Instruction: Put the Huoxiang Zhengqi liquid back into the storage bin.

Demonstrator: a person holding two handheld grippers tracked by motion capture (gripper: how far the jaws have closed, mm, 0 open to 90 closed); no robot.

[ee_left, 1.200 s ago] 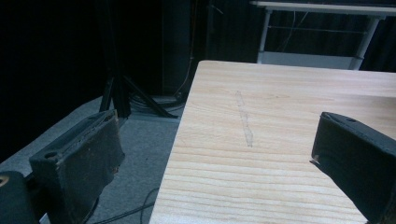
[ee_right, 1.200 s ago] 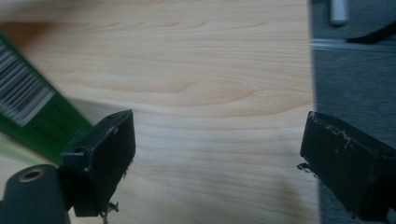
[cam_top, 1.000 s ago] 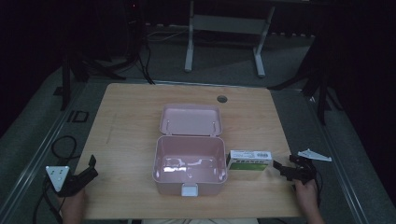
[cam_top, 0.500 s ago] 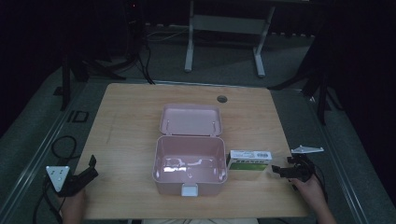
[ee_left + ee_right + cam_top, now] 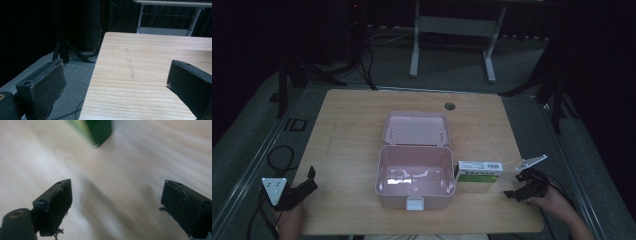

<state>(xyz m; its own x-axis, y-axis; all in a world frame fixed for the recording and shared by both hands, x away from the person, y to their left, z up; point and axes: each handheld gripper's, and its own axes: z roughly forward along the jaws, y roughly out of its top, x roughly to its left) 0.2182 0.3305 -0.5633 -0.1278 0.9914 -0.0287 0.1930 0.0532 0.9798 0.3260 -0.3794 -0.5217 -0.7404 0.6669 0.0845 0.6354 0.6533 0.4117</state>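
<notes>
An open pink lidded box (image 5: 414,197) sits mid-table, its lid (image 5: 416,128) laid back flat and its inside bare. A green and white carton (image 5: 478,175) stands against the box's right wall. My right gripper (image 5: 518,187) is open just right of the carton, apart from it, held by a hand at the table's front right. In the right gripper view the carton's green corner (image 5: 98,130) is ahead of the open right gripper (image 5: 116,200), blurred. My left gripper (image 5: 307,182) is open at the table's front left edge, and nothing lies between the wide-apart jaws of the left gripper (image 5: 117,85).
The wooden table (image 5: 352,125) has a round cable hole (image 5: 449,106) at the back. A faint scuff mark (image 5: 130,66) runs along the wood ahead of the left gripper. A white desk frame (image 5: 452,30) stands behind, with cables (image 5: 277,155) on the floor to the left.
My right gripper has drawn slightly back toward the front edge and turned, staying open. The carton, the box and the left gripper have not moved.
</notes>
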